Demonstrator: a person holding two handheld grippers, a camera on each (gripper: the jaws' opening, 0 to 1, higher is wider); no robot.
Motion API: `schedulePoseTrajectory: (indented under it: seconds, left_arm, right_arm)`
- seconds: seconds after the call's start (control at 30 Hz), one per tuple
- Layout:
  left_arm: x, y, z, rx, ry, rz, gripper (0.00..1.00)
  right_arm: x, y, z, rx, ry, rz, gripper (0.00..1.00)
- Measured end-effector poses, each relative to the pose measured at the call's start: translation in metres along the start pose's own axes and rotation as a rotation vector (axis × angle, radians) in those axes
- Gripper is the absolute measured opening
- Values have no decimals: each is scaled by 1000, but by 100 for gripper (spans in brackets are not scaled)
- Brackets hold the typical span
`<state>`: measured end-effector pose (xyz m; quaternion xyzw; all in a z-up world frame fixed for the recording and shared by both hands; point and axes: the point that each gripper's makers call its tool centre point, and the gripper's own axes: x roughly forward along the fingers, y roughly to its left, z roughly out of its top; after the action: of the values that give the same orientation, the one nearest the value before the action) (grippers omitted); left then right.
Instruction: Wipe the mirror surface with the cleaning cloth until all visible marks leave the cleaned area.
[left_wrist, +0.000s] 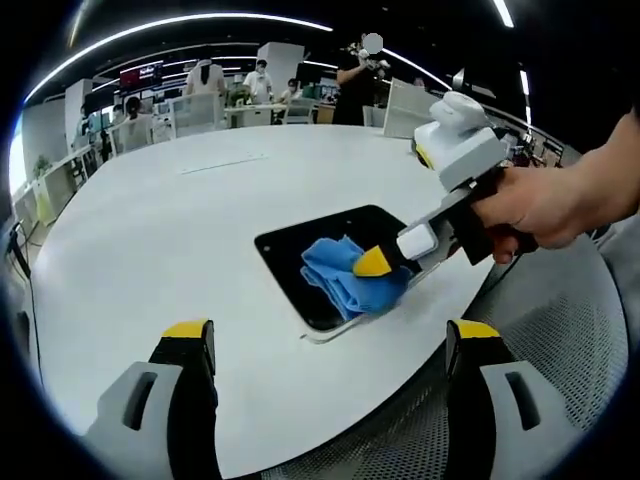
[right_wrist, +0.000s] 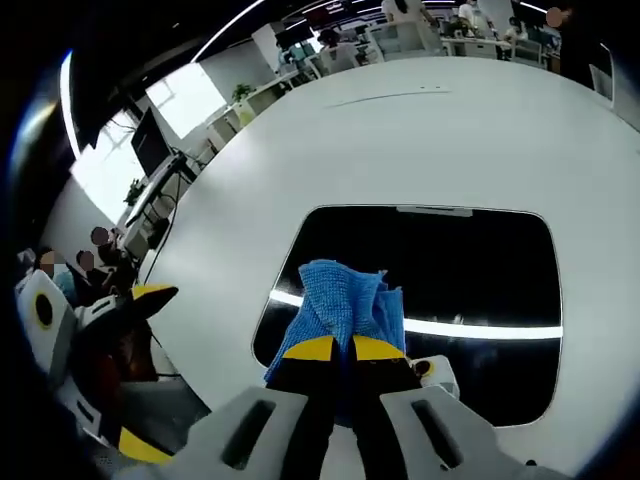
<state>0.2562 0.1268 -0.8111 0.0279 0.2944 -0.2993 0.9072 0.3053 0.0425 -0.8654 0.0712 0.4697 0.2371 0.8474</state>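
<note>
— What is on the white tabletop (left_wrist: 150, 240)?
— One dark mirror (left_wrist: 300, 255) and one blue cloth (left_wrist: 345, 275) lying on it. No words to read on them.
— And the left gripper (left_wrist: 335, 345)?
— Its jaws are wide apart, over the tabletop's near edge.
— The right gripper (right_wrist: 347, 348)?
— Its jaws are pinched on the cloth, on the mirror.

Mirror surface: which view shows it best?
The right gripper view: the mirror spreads wide there, showing most of its dark glass beyond the blue cloth. In the left gripper view the mirror is small and partly hidden.
</note>
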Motion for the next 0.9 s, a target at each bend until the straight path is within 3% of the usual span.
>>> schedulePoseTrajectory:
  seconds: [0.9]
  left_arm:
    - [0, 2, 0, -3, -1, 12, 95]
  right_arm:
    - [-10, 12, -21, -21, 30, 25, 0]
